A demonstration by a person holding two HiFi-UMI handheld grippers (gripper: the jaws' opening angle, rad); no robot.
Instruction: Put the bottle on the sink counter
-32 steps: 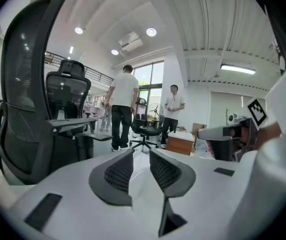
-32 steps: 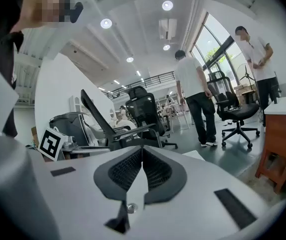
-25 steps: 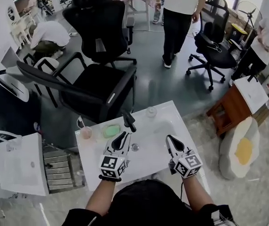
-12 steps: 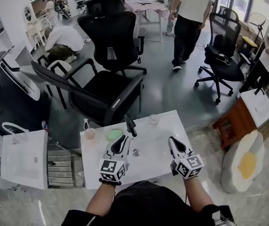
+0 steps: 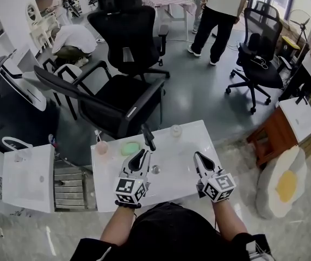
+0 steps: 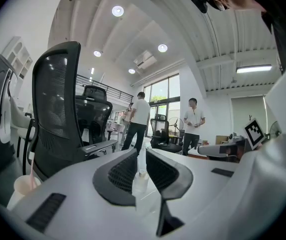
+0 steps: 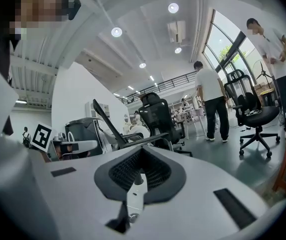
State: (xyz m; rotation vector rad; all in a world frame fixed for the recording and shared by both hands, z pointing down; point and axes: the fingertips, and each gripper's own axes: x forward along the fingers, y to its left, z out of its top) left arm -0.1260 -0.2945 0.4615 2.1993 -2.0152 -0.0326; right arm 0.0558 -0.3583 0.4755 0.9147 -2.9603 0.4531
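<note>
Both level: left tongs shut, right tongs shut.

Two grippers in shot: left gripper, right gripper. Three black office chairs beyond the table's far edge. On the table: one pink cup at the far left corner, one green dish, one black tap, one clear bottle at the far edge.

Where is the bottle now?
In the head view, the bottle stands at the far edge of the sink counter, right of the faucet.
</note>
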